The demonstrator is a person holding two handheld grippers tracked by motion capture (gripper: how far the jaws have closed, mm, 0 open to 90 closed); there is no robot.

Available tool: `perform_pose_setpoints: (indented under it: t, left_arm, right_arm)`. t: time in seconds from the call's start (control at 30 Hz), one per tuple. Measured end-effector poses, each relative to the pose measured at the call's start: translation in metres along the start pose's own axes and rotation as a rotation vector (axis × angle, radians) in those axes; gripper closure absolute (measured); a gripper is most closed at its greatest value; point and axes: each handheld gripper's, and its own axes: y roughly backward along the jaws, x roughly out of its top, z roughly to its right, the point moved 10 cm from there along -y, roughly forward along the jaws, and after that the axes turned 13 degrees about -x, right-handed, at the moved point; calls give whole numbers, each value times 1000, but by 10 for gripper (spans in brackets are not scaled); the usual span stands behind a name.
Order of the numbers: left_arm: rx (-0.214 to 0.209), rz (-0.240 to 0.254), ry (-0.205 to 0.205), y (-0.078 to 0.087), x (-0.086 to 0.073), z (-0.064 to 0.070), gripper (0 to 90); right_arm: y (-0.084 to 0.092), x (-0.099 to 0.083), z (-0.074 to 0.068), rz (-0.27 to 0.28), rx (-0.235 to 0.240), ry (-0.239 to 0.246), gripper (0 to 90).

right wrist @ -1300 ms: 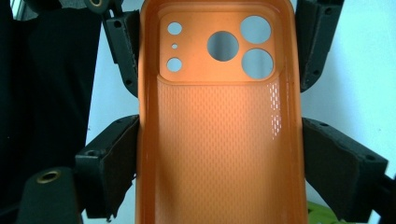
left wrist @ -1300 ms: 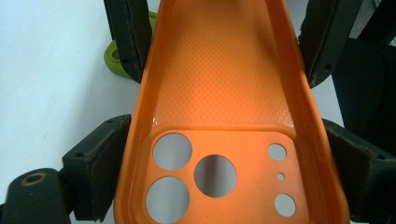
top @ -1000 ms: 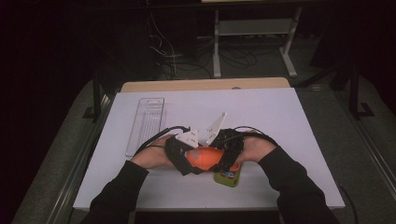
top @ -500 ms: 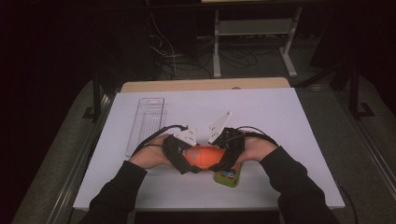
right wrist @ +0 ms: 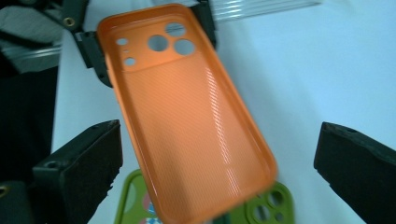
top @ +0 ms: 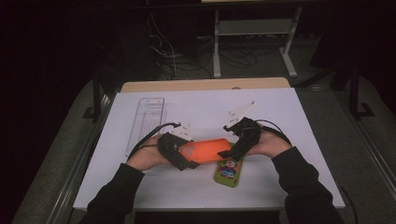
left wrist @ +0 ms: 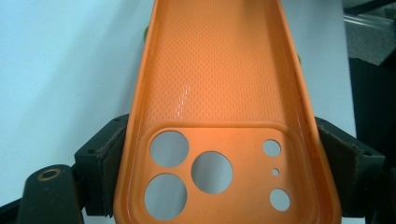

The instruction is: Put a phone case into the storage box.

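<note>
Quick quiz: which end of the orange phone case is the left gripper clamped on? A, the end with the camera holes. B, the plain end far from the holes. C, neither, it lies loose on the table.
A: in the left gripper view the left gripper presses both sides of the orange phone case right at the camera holes.

Layout, as I see it from above.
Case point(top: 210, 150) spans between left gripper point(top: 180, 154) and right gripper point(top: 236, 147), above phone point(top: 228, 171) on table point(top: 299, 140); tray point(top: 145, 123) lies behind-left of my left gripper.
</note>
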Motion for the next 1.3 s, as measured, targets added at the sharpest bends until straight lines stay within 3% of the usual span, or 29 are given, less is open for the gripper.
perform_pose_setpoints:
  t: [0.2,0.3,0.37,0.47,0.57,0.9,1.07,1.3]
  left_arm:
    - [60,4,39,1,-3,-7,160]
    - [86,16,56,2,-2,-10,160]
    - [103,13,65,4,-3,-11,160]
    - [136,20,86,4,-3,-14,160]
    - [163,26,106,5,-4,-16,160]
    - [253,38,164,8,-3,-24,160]
    - [280,57,197,9,-3,-27,160]
    - [284,65,201,8,-1,-26,160]
  right_arm:
    - [9,-10,11,3,-61,-127,4]
    - [11,-17,17,6,-95,-163,4]
    - [13,-21,18,16,-111,-236,5]
    - [13,-30,22,17,-142,-283,4]
    - [10,-41,24,-14,-184,-310,4]
    - [-5,-55,18,-6,-259,-425,5]
    - [-14,-60,12,-14,-272,-490,4]
    - [-22,-56,11,28,-287,-485,4]
